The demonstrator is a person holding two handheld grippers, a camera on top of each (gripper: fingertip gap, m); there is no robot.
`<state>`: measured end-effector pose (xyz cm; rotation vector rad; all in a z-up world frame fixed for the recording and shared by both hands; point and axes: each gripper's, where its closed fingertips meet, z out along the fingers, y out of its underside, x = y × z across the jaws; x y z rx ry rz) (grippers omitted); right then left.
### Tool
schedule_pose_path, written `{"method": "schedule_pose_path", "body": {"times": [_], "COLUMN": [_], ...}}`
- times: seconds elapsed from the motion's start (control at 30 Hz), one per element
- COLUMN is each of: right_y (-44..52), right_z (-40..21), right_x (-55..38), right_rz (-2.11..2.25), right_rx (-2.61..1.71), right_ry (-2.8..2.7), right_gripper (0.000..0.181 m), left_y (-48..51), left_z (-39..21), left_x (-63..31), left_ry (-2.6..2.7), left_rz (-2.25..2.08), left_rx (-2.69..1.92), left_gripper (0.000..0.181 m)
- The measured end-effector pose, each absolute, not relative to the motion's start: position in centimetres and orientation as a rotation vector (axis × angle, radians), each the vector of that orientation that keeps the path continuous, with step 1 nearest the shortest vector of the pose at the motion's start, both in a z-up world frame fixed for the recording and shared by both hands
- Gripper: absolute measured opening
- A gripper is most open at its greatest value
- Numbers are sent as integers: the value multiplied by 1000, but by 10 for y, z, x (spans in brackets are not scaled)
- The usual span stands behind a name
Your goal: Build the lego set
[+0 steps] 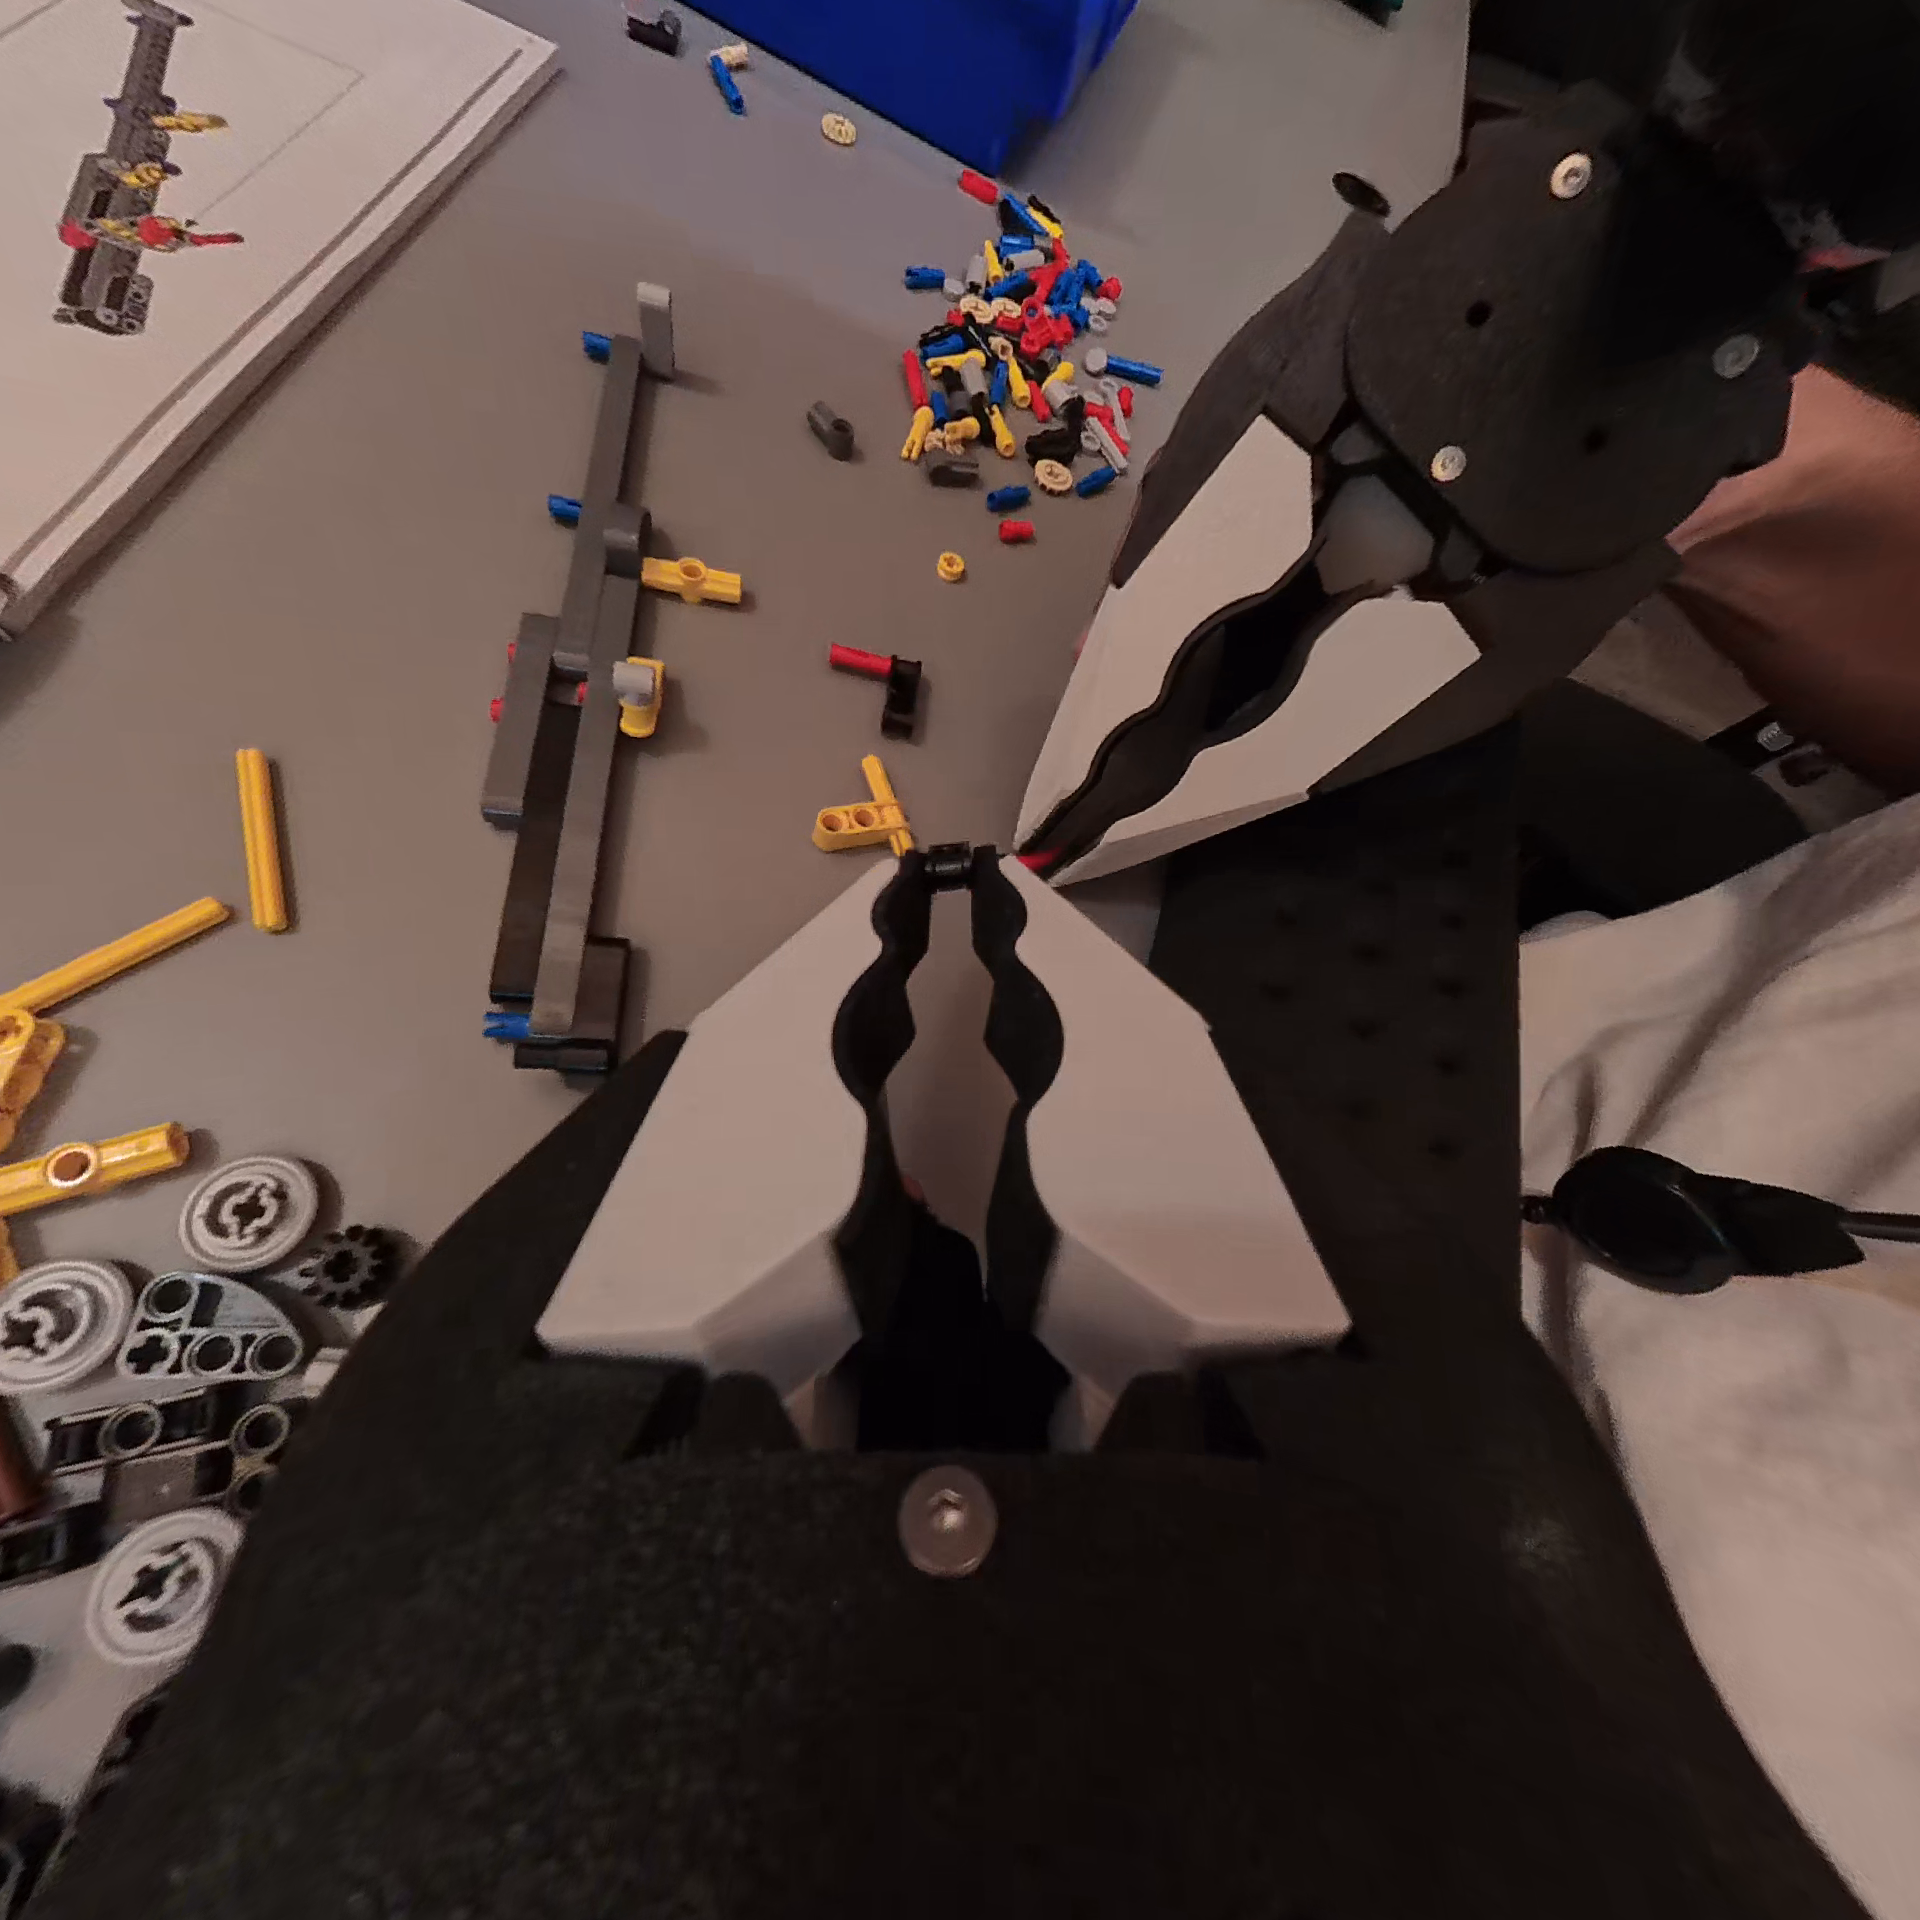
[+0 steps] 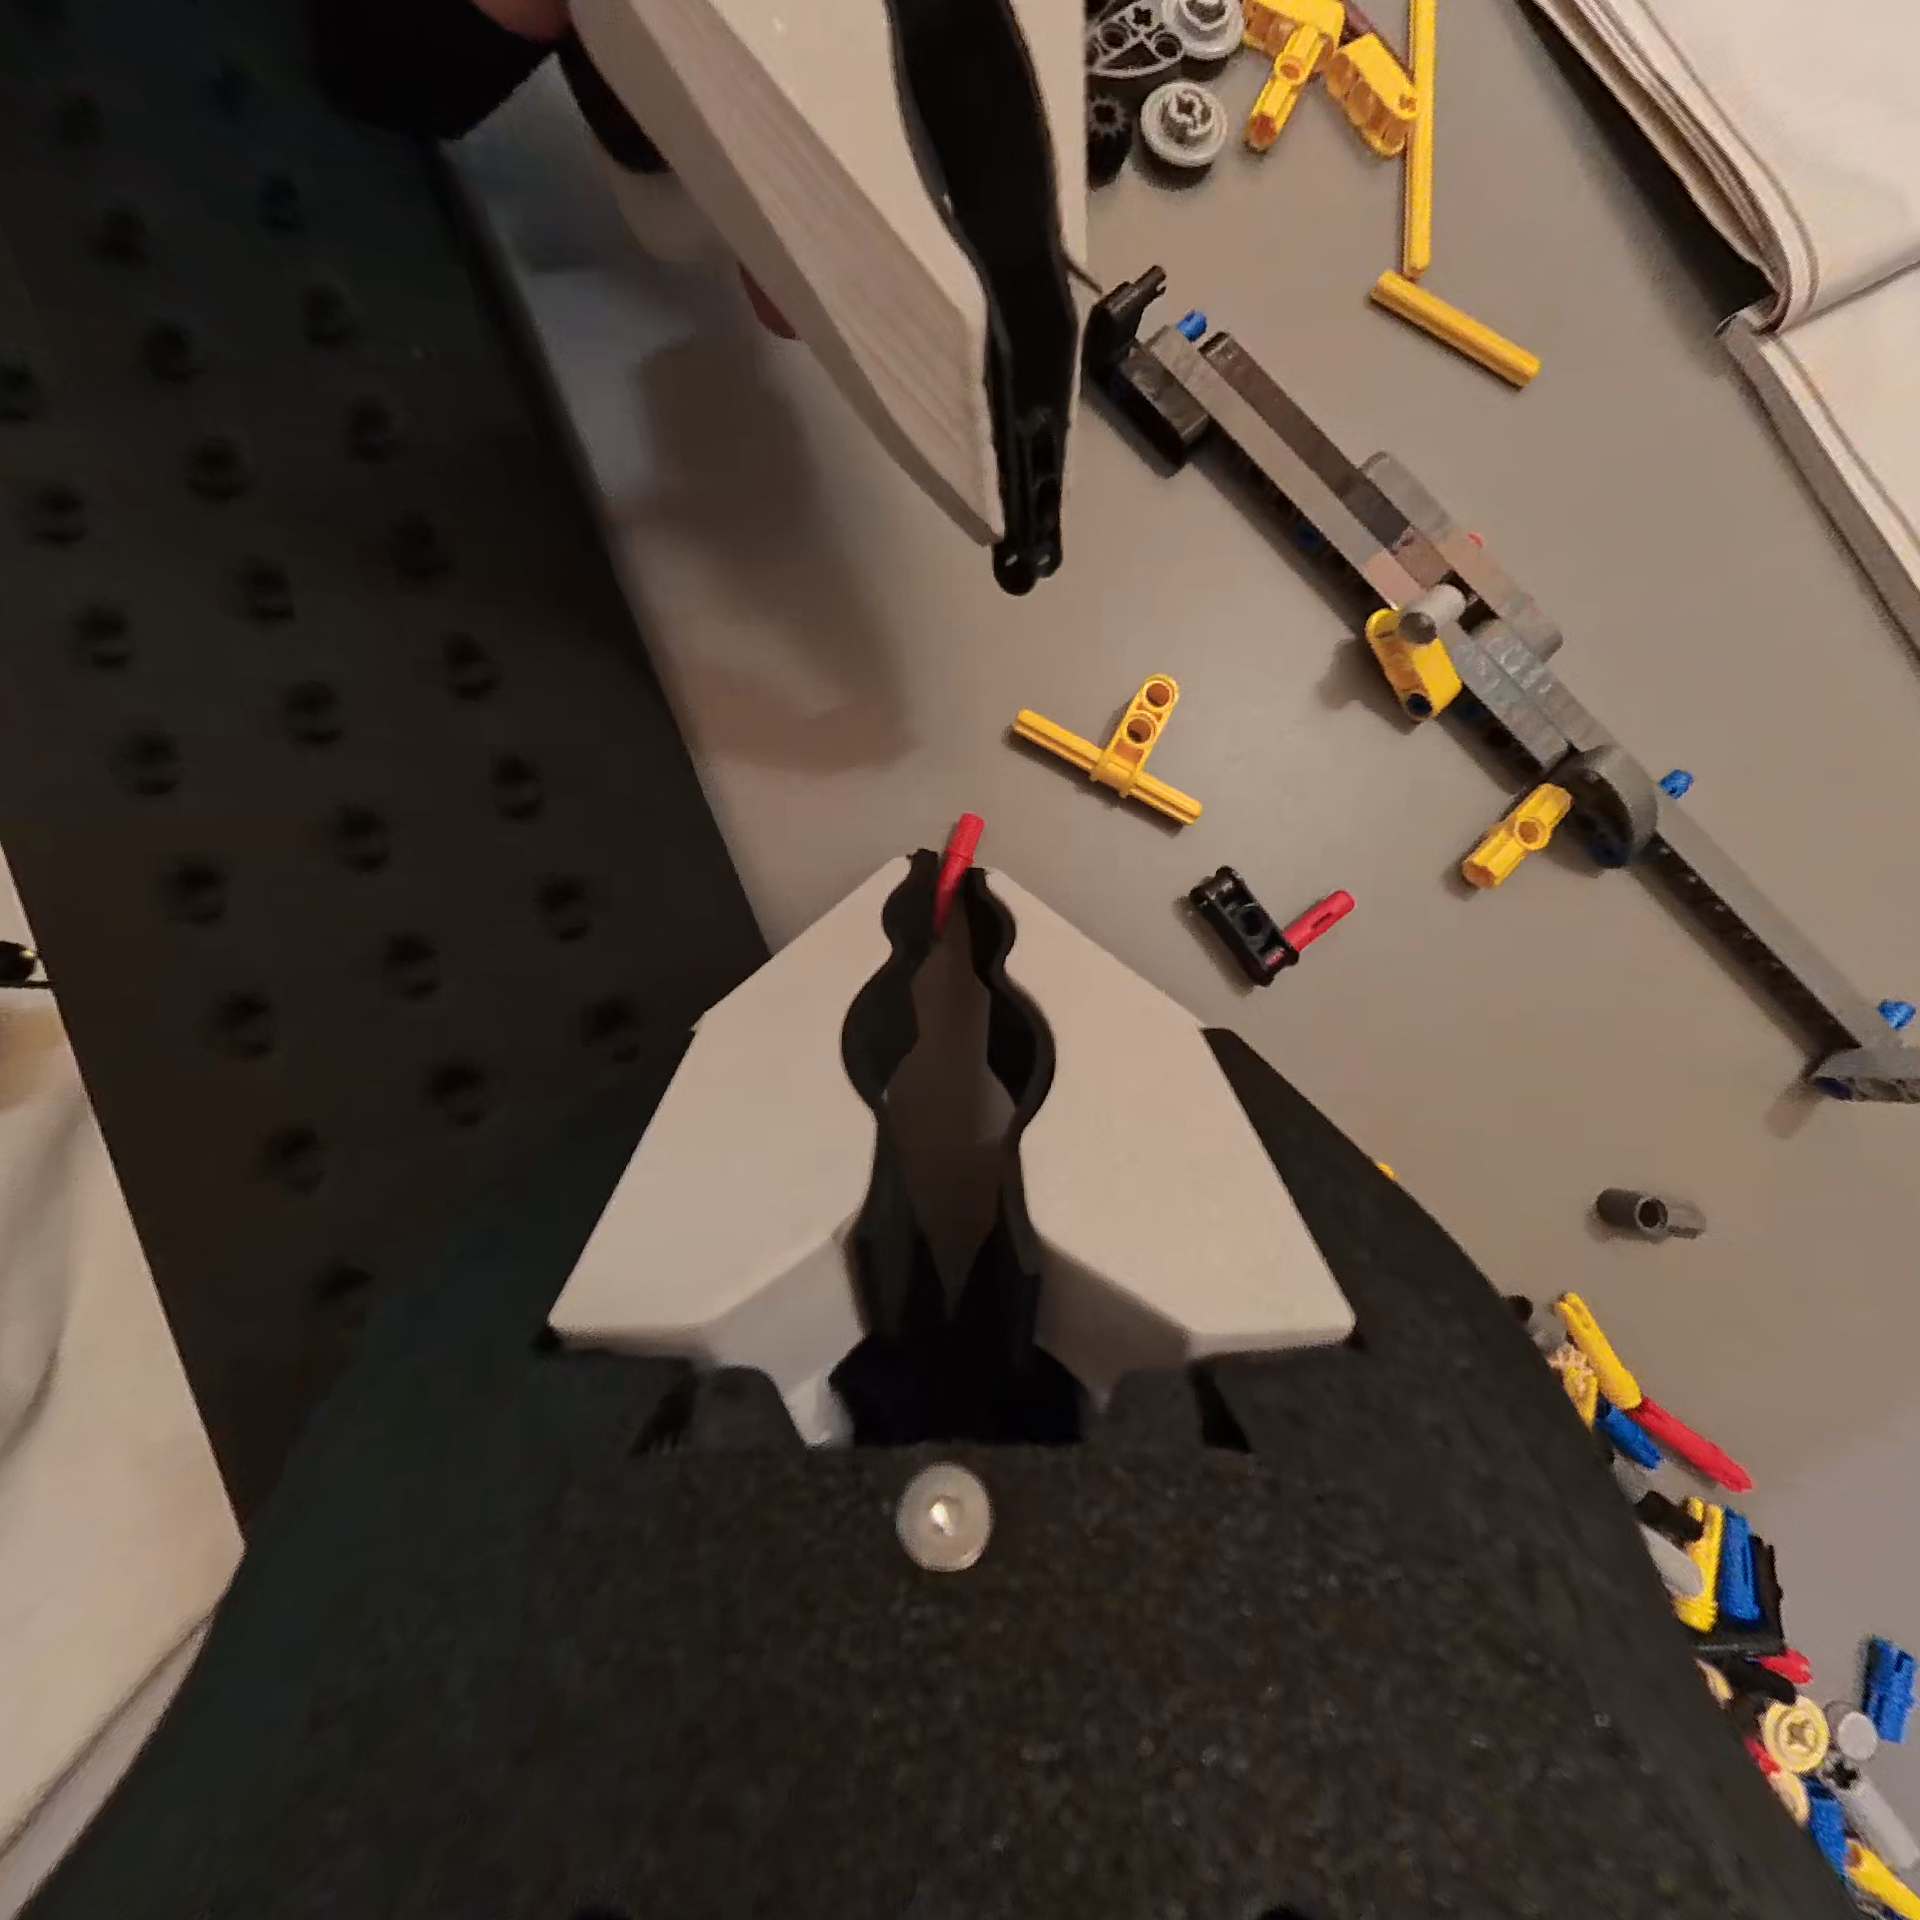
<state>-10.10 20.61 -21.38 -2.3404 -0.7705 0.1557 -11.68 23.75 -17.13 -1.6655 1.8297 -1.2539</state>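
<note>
My left gripper (image 1: 947,864) is shut on a small black connector (image 1: 947,862) and holds it above the grey table. My right gripper (image 2: 948,871) is shut on a red pin (image 2: 958,847); in the left wrist view its tips (image 1: 1034,852) sit just right of the black connector, almost touching. In the right wrist view the left gripper (image 2: 1023,566) hangs above and ahead with the black connector at its tip. The long grey and black beam assembly (image 1: 582,675) lies on the table to the left, with blue pins and yellow connectors on it; it also shows in the right wrist view (image 2: 1455,623).
A pile of small coloured pins (image 1: 1023,353) lies beyond. A black connector with a red pin (image 1: 883,675), a yellow connector on an axle (image 1: 868,821), yellow axles (image 1: 260,836), grey wheels (image 1: 249,1210), an instruction book (image 1: 208,208) and a blue bin (image 1: 935,62) surround them. There is about 6 centimetres between the tips of the two grippers.
</note>
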Motion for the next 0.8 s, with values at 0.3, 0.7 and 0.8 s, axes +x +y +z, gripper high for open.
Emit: {"method": "schedule_pose_path", "body": {"times": [0.3, 0.7, 0.8], "right_y": [212, 219, 229], "right_z": [-214, -203, -171], "right_x": [-104, -96, -98], "right_rz": [154, 177, 424], "right_rx": [-2357, -2306, -2172], "right_ry": [-741, -594, -326], "right_gripper": [9, 4, 3], "left_y": [236, 236, 238], "left_z": [-177, -167, -149], "left_x": [-115, -112, -111], "left_ry": [1850, 1783, 1709], "left_rz": [-1263, -1308, -1306], "left_rx": [-1601, -1494, -1352], "left_gripper": [7, 6, 6]}}
